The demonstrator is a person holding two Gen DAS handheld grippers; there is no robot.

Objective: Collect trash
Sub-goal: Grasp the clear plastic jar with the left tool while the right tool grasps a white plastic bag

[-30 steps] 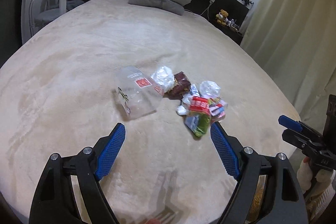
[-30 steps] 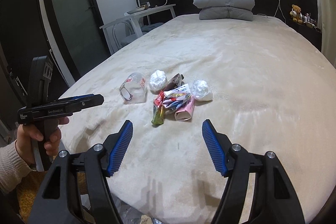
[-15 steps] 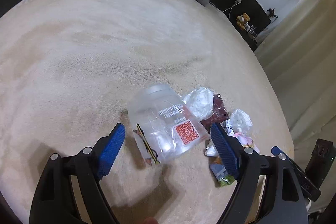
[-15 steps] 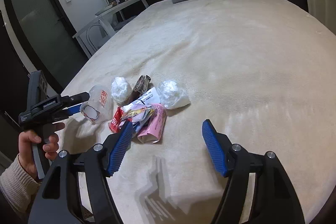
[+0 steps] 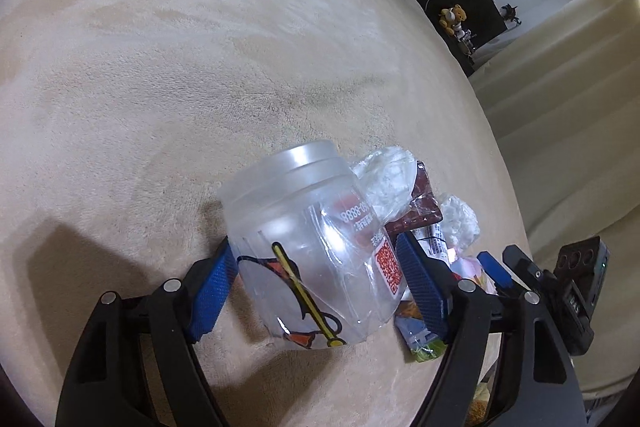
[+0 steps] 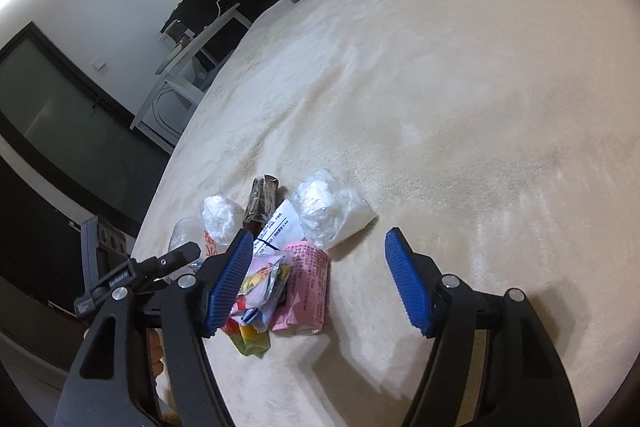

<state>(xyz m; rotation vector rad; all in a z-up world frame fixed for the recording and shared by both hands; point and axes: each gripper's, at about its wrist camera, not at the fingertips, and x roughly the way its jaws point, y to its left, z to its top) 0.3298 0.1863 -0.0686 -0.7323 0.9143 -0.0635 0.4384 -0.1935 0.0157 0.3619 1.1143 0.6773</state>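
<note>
Your left gripper (image 5: 320, 279) has its pads spread around the clear plastic cup (image 5: 308, 239), which lies on its side on the bed (image 5: 160, 67) near the front edge, but they aren't squeezing it. Squeeze hard and that thin wall may buckle and pop out. Your right gripper (image 6: 320, 279) hangs spread wide over the pink wrapper (image 6: 304, 291); its left pad could drag the wrapper pile (image 6: 260, 291) off the edge.

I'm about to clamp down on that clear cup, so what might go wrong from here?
1. The clear crumpled plastic cup looks thin; the left gripper may crush it or squeeze it out.
2. The white crumpled plastic bag touches the cup and may drag along.
3. The right gripper sits close, so the two could collide.
</note>
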